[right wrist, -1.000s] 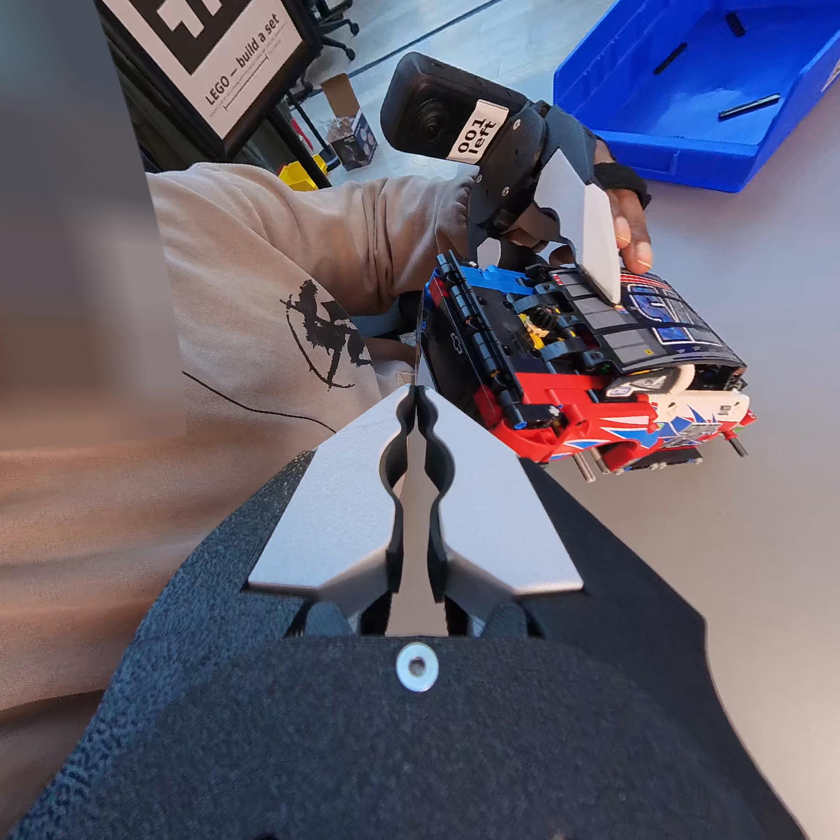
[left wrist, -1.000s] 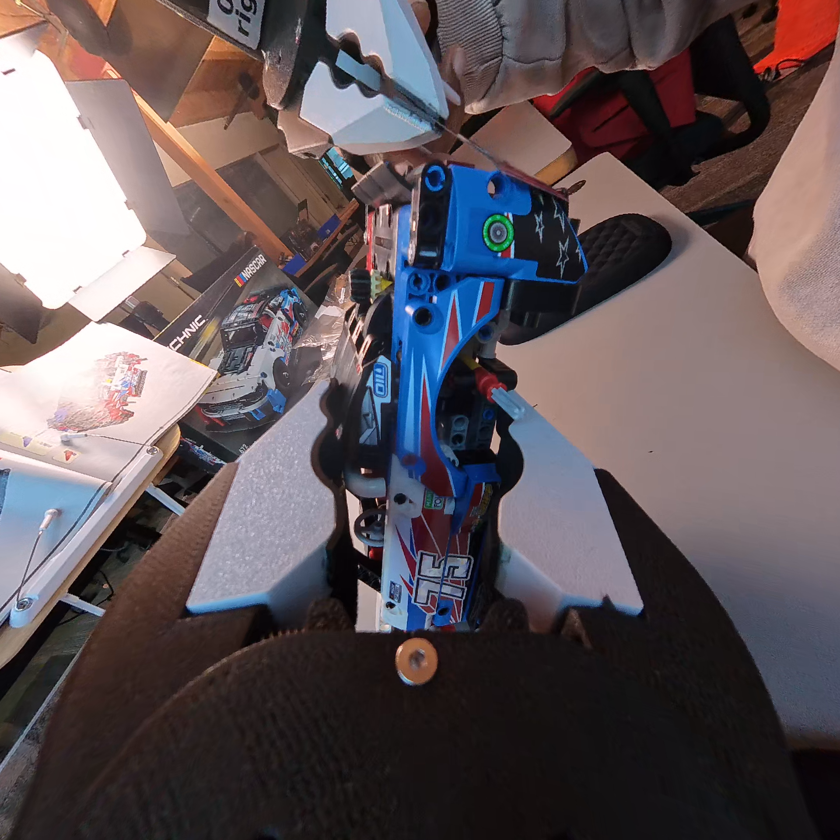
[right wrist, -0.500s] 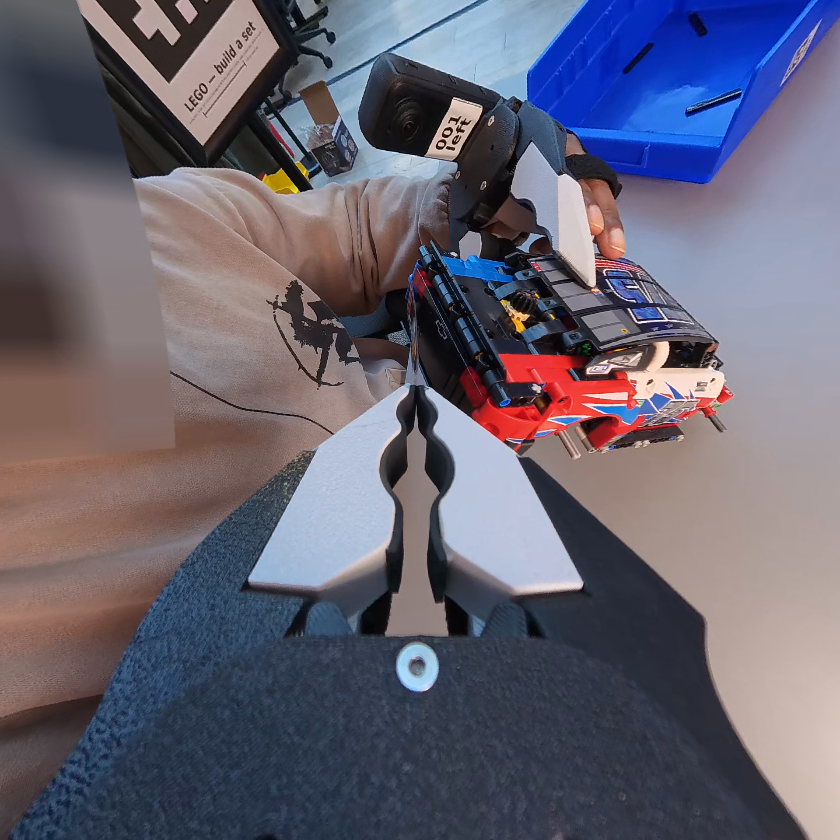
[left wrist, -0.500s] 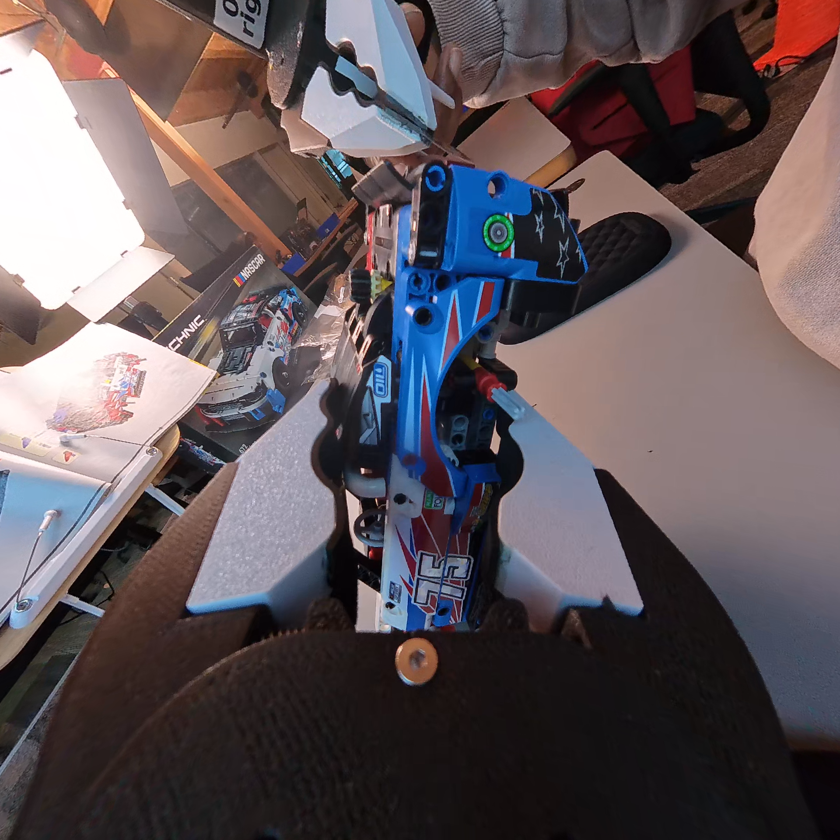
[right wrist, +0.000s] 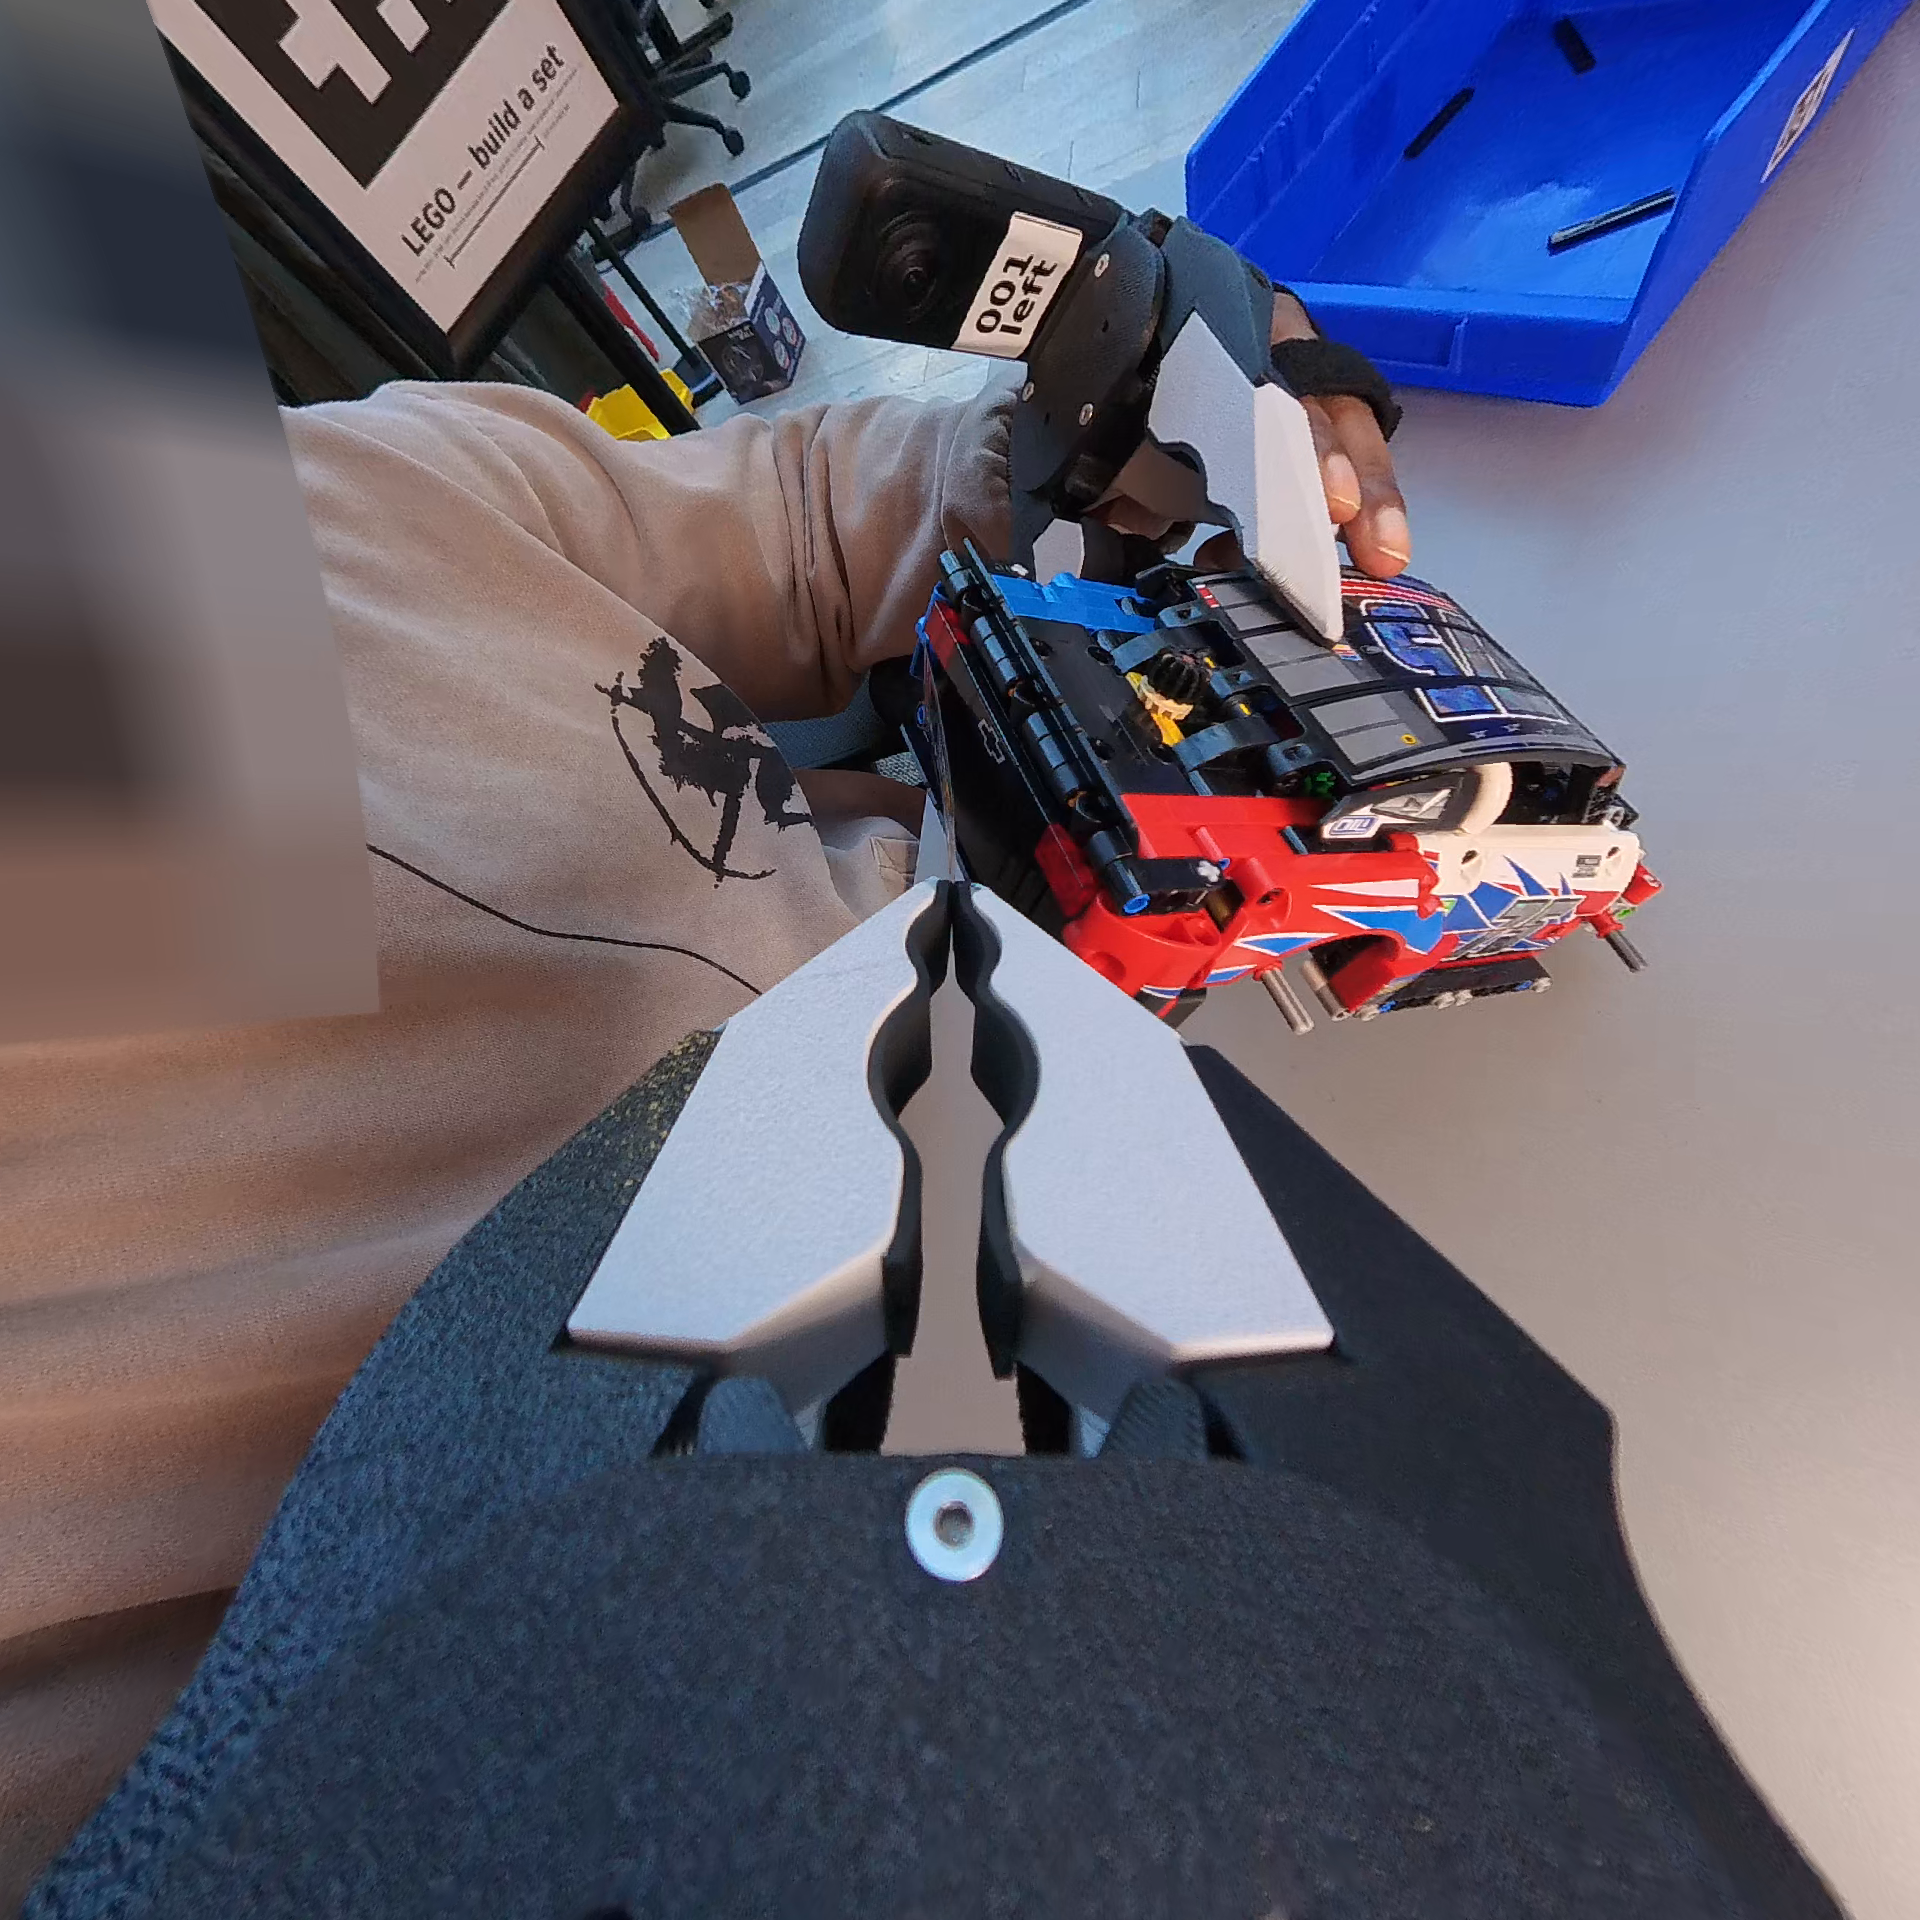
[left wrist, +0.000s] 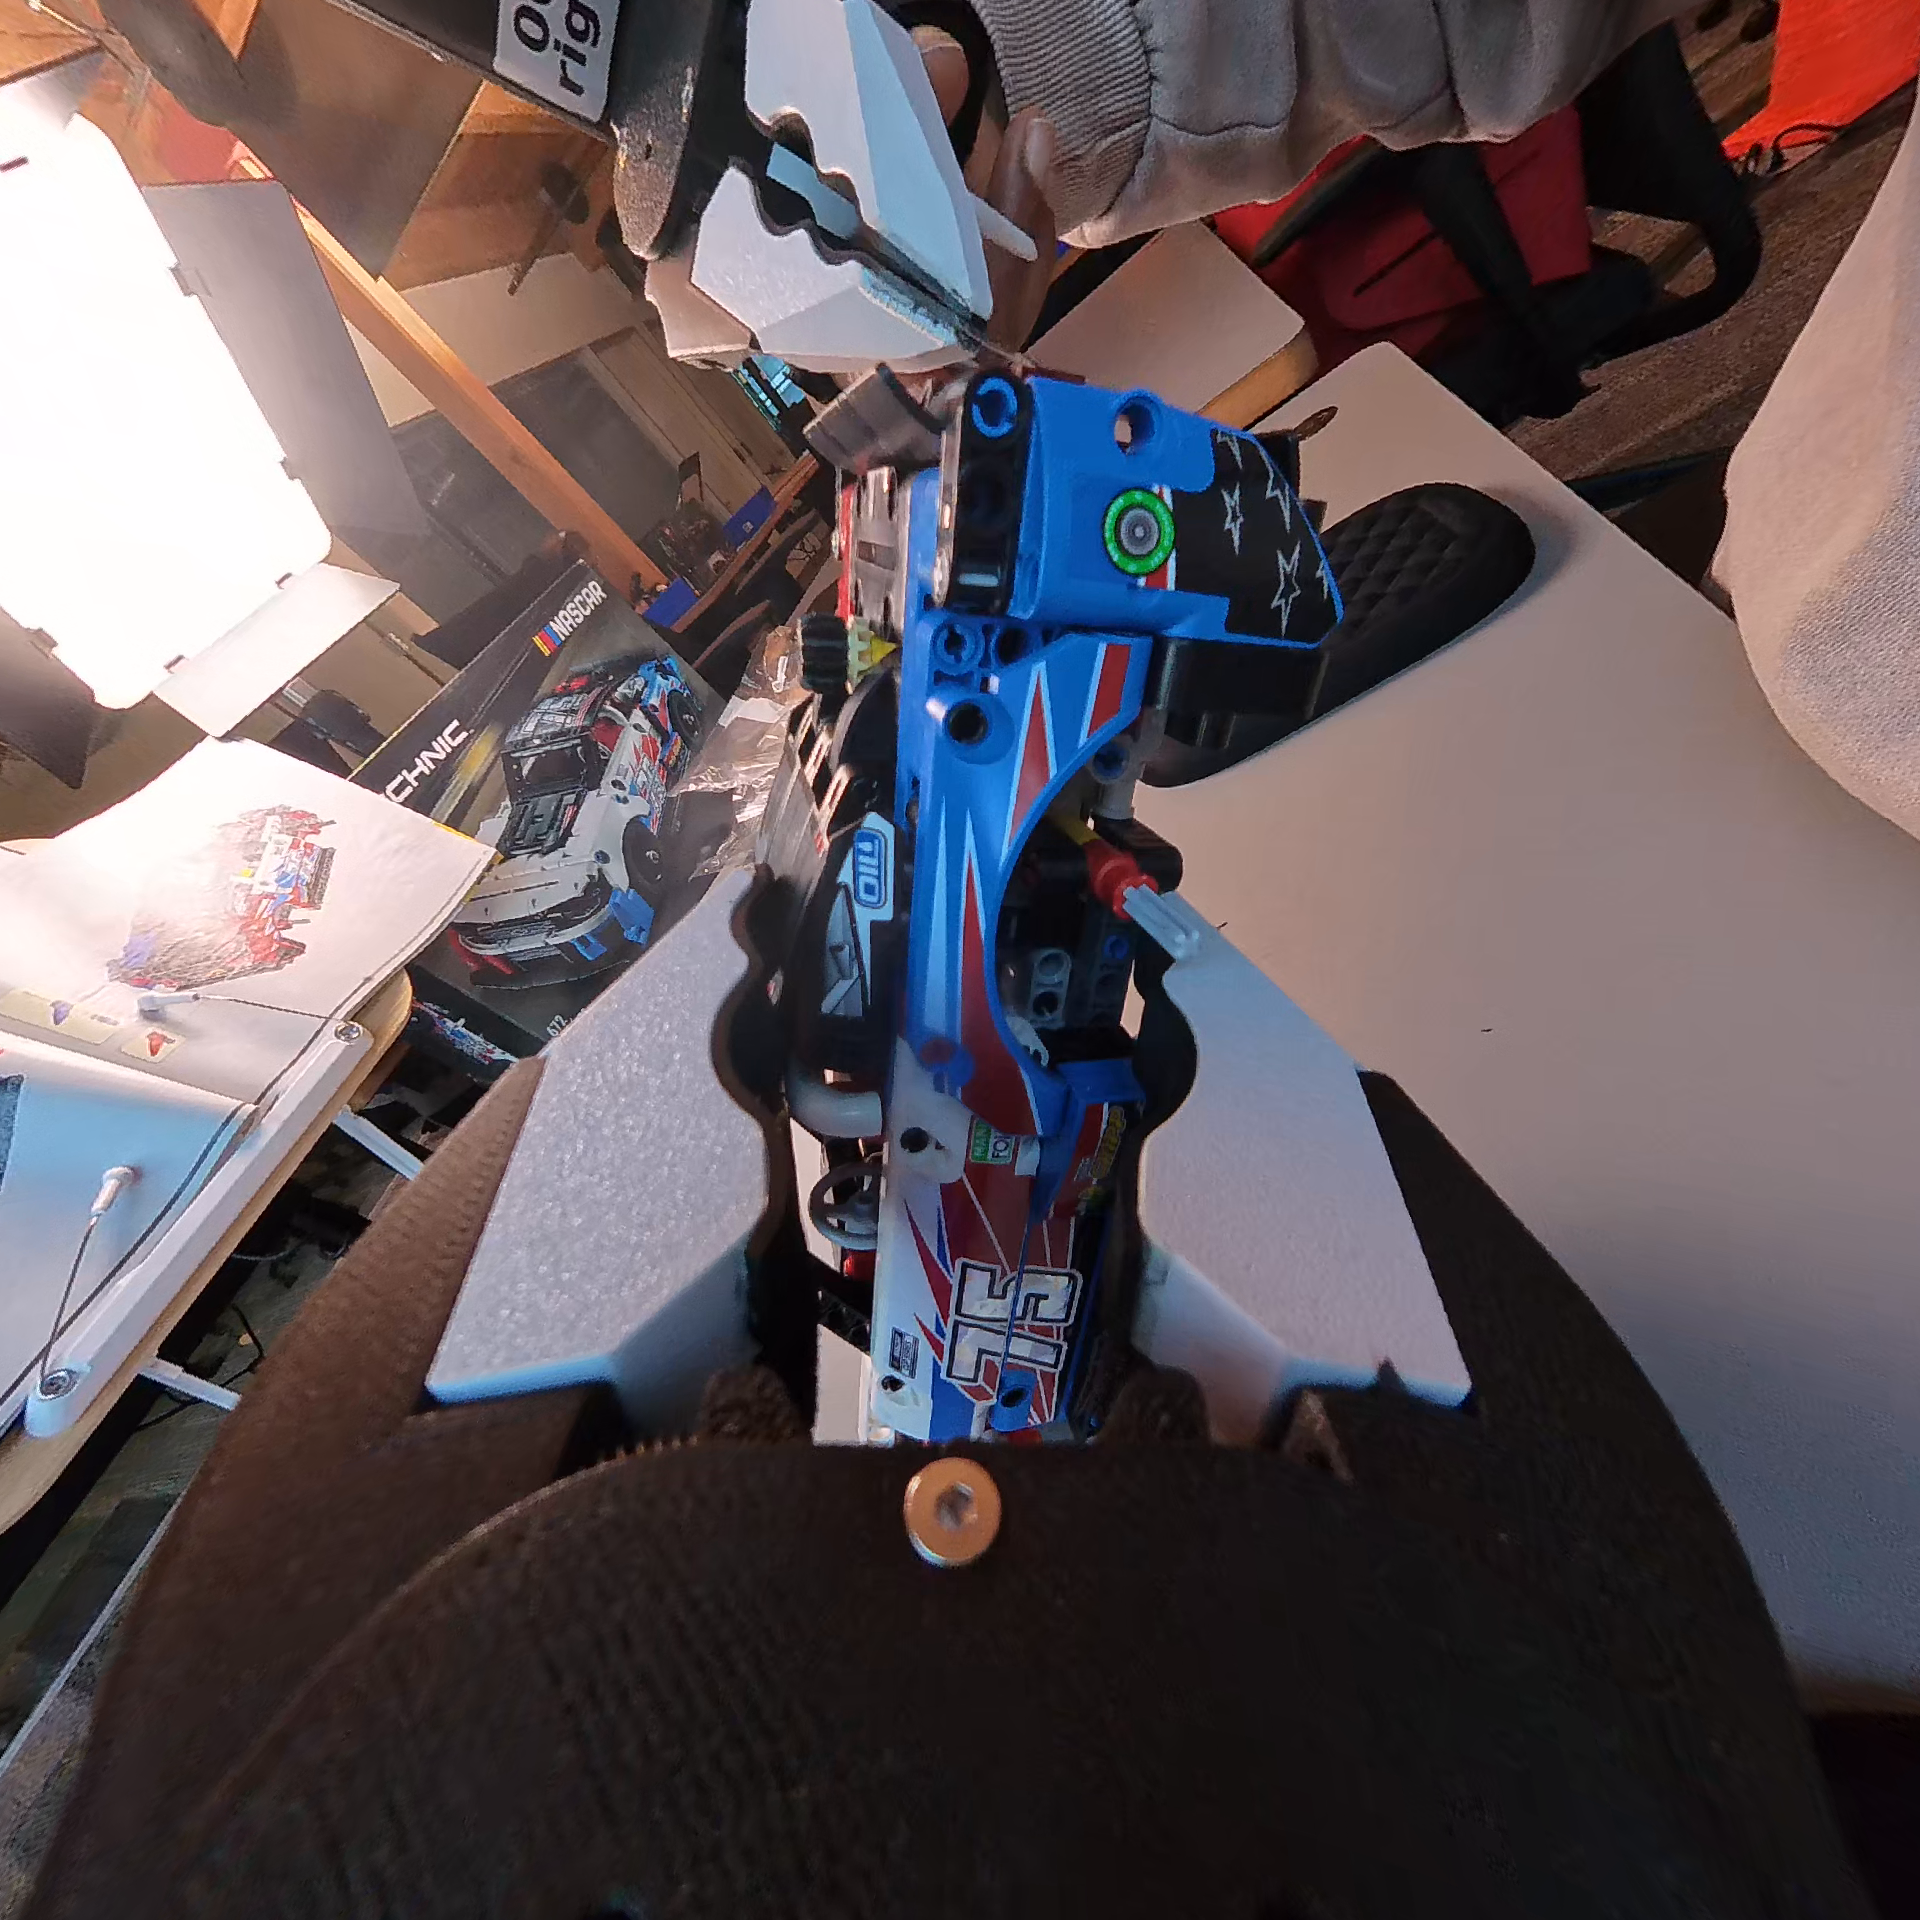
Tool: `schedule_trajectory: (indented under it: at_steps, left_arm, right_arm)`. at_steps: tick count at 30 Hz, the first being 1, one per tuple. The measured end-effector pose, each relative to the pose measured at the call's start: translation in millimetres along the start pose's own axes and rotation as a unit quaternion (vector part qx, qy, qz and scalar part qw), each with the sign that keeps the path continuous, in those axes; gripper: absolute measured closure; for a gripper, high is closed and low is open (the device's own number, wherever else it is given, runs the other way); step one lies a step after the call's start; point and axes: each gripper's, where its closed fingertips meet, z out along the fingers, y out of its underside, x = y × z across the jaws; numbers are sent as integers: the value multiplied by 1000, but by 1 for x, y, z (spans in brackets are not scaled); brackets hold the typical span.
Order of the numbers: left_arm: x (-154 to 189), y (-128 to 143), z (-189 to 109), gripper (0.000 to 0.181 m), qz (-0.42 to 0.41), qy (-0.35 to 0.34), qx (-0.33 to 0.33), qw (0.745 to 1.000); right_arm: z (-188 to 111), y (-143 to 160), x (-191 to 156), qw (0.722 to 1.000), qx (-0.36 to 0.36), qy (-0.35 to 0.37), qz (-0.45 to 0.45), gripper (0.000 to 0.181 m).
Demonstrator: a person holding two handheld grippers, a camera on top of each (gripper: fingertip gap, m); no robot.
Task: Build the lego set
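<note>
My left gripper (left wrist: 956,925) is shut on the blue, red and white Lego race car (left wrist: 977,831), held on its side above the white table (left wrist: 1558,1039). In the right wrist view the car (right wrist: 1299,790) has no wheels, its bare axles stick out, and the left gripper's finger (right wrist: 1278,499) rests on its dark roof. My right gripper (right wrist: 945,888) is shut on a thin pale strip that pokes out of its tips. It sits just off the car's rear end. It also shows in the left wrist view (left wrist: 935,332), right above the car's blue rear panel.
A black tyre (left wrist: 1423,582) lies on the table behind the car. The set's box (left wrist: 582,790) and an open instruction booklet (left wrist: 239,883) are at the left, beside a bright lamp (left wrist: 135,416). A blue bin (right wrist: 1558,208) stands at the back right. A person's beige sleeve (right wrist: 623,582) is close by. My right fingertips sit around 10 centimetres from my left ones.
The right gripper has shifted slightly down toward the car's rear end, still shut on the strip. The left gripper keeps the car where it was.
</note>
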Motion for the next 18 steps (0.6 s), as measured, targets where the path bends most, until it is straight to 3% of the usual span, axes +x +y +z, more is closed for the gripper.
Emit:
schedule_trajectory:
  at_steps: [18]
  left_arm:
    - [0, 0, 0, 114, 0, 0, 0, 1000]
  right_arm:
    - [-1, 1, 2, 1000, 16, -2, 14, 181]
